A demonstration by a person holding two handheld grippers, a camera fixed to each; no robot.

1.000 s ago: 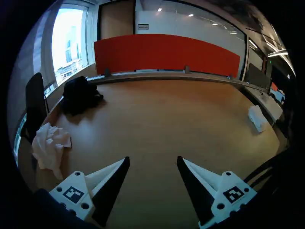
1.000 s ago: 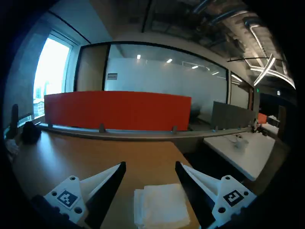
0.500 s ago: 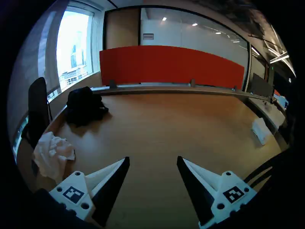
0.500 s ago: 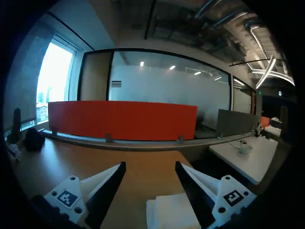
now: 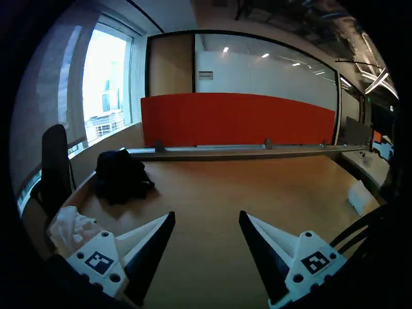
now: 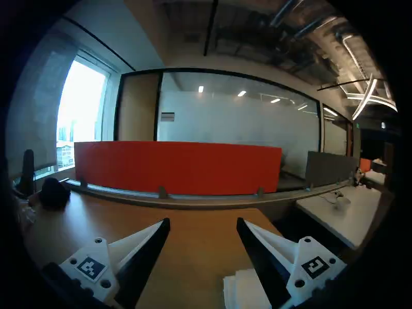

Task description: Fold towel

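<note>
A crumpled white towel [image 5: 69,228] lies at the table's near left edge, just left of my left gripper [image 5: 206,219], which is open over bare wood. A folded white towel [image 5: 359,196] rests at the table's right edge in the left gripper view. In the right gripper view the same folded towel [image 6: 244,290] lies low in the frame, partly behind the right finger of my right gripper [image 6: 202,225], which is open with nothing between its fingers.
A black bag [image 5: 121,175] sits on the wooden table [image 5: 232,190] at the back left, seen also as a dark bag [image 6: 51,193] in the right gripper view. An orange divider [image 5: 237,119] runs along the far edge. A dark chair [image 5: 54,165] stands left. A white desk [image 6: 345,213] lies right.
Both views have tilted upward. The crumpled towel and folded towel have slid lower in the frames, and more ceiling shows. Both grippers stayed open.
</note>
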